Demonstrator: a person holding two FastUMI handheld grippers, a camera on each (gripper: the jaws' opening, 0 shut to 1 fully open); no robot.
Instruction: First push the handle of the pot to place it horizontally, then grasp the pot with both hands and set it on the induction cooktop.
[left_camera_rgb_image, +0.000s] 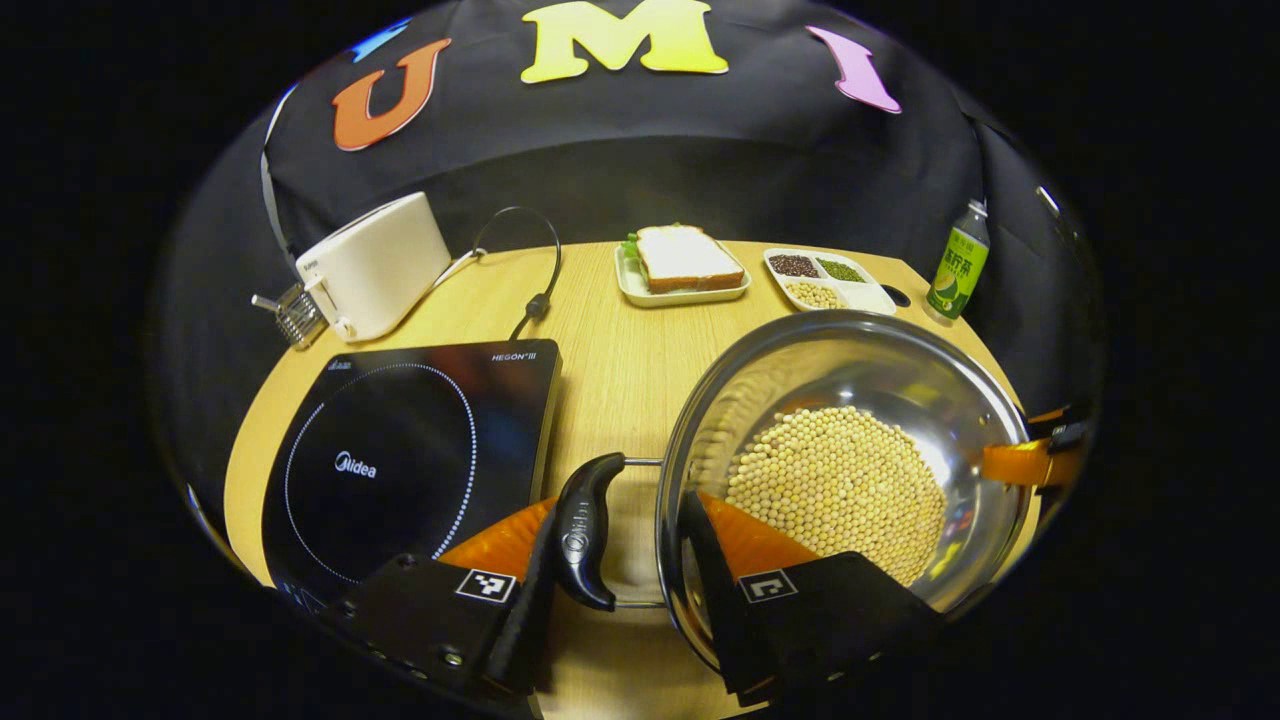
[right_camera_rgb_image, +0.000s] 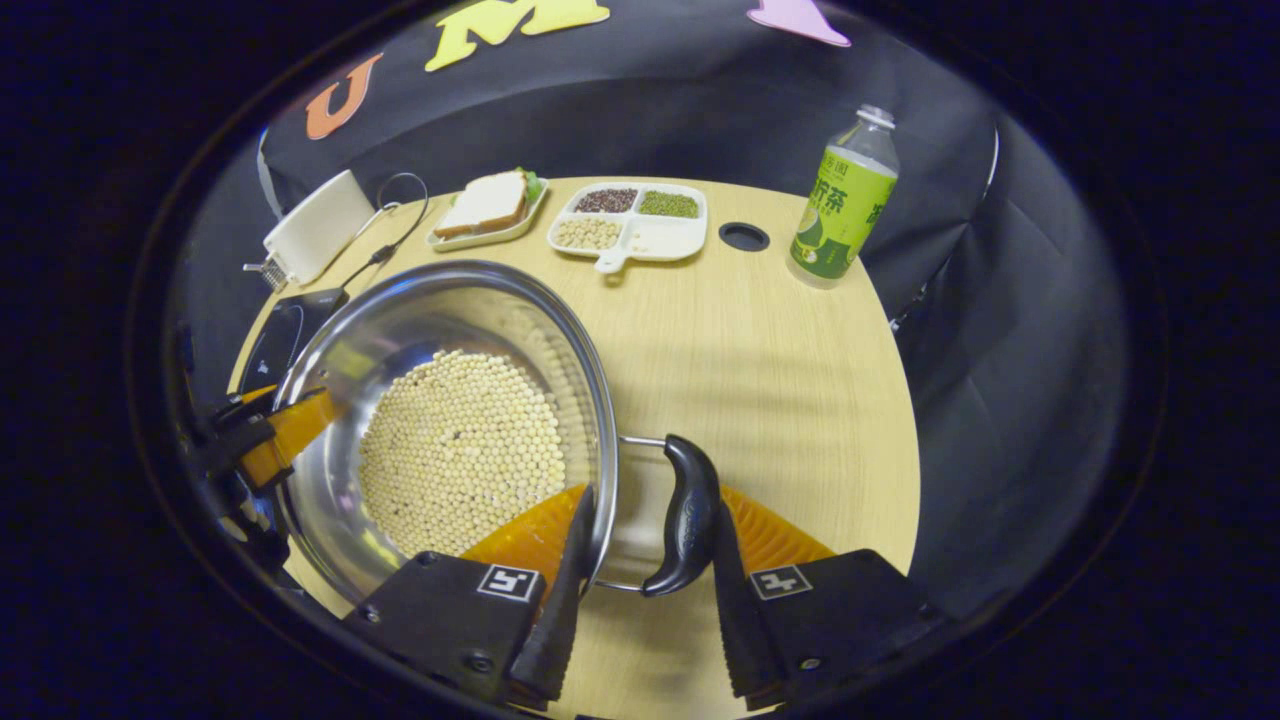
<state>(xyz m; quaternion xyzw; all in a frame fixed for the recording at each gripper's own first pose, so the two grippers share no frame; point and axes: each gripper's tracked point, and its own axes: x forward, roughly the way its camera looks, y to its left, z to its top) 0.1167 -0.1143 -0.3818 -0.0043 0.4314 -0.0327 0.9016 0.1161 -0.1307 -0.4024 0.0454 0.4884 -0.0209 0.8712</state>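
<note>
Stainless pot (left_camera_rgb_image: 850, 400) holding soybeans (left_camera_rgb_image: 838, 485) is sitting on wooden table (left_camera_rgb_image: 610, 380), just right of induction cooktop (left_camera_rgb_image: 400, 460), not on it. Left gripper (left_camera_rgb_image: 620, 590) is straddling pot's left black handle (left_camera_rgb_image: 585, 530) and rim, fingers apart, one inside pot. Right gripper (right_camera_rgb_image: 645, 590) is straddling right black handle (right_camera_rgb_image: 685, 525) likewise, fingers apart. Both handles are lying horizontal.

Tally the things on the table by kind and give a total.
Pot: 1
Induction cooktop: 1
Toaster: 1
Sandwich tray: 1
Divided dish: 1
Bottle: 1
Total: 6
</note>
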